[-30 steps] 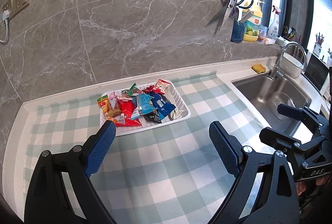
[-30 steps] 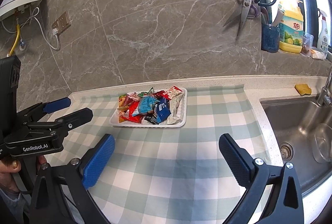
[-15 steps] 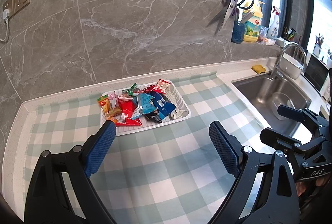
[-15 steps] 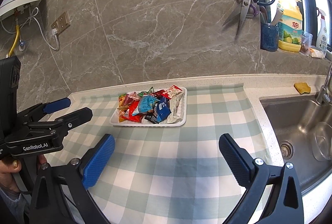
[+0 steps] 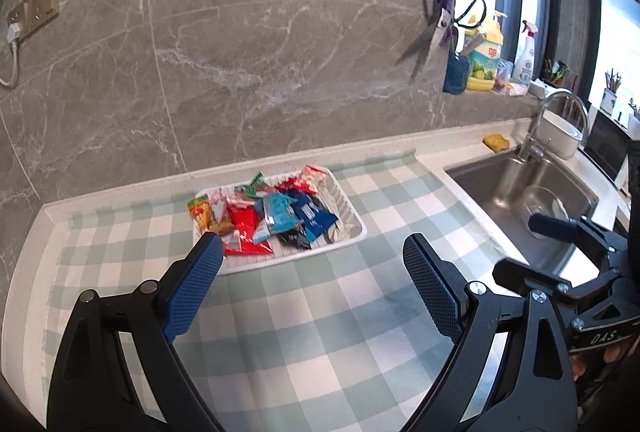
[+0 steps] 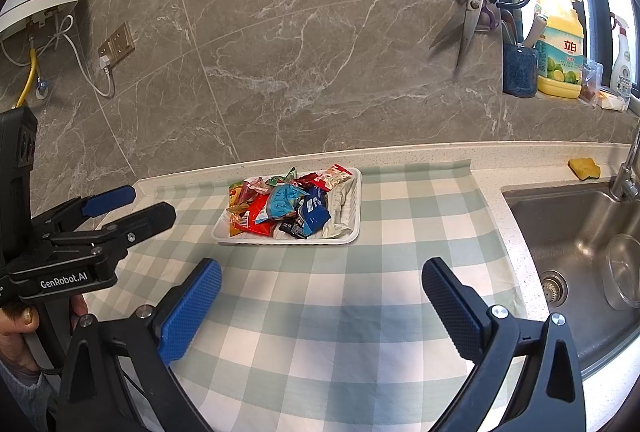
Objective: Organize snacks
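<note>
Almost nothing differs from half a second ago: the white ribbed plastic tray (image 5: 352, 220) (image 6: 354, 206) keeps its place on the green-and-white checked cloth (image 5: 320, 332) (image 6: 340, 312) covering the tabletop, with the heap of colourful snack packets (image 5: 266, 216) (image 6: 282, 206) unmoved inside it. The left gripper (image 5: 312, 288) hovers short of the tray, tilted down toward it, blue-padded jaws spread wide and holding nothing. The right gripper (image 6: 320, 308) hangs beside it, farther from the tray and nearer the steel sink (image 6: 576, 232), equally wide and empty, both apart from the packets.
</note>
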Available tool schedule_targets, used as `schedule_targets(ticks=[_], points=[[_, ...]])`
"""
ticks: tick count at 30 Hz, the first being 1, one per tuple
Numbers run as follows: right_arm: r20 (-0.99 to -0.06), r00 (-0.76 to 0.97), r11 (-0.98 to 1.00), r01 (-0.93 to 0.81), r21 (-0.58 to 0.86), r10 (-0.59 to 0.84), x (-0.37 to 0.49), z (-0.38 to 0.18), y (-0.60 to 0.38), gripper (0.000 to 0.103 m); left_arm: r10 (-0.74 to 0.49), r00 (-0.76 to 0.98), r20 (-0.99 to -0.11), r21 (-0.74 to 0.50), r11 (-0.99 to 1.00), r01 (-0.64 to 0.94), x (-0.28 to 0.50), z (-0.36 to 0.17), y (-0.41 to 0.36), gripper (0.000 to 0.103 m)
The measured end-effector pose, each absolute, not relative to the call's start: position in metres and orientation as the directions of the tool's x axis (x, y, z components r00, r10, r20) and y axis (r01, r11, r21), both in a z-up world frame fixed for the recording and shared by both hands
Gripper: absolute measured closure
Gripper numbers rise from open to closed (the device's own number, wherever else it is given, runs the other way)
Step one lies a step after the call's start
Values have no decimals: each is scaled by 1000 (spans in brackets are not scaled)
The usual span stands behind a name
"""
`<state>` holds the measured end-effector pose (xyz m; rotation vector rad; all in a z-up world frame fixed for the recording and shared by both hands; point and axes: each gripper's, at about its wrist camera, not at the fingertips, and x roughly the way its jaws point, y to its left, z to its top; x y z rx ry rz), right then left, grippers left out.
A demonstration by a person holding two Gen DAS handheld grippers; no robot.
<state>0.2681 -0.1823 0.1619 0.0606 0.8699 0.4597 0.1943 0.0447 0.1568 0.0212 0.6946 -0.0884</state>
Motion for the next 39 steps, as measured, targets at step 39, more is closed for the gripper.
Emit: schedule_targets(ticks=[39], points=[[-730, 543, 904, -338, 263, 415, 253, 152, -179, 1, 60, 802, -594, 87, 996, -11, 192, 156, 44, 11]])
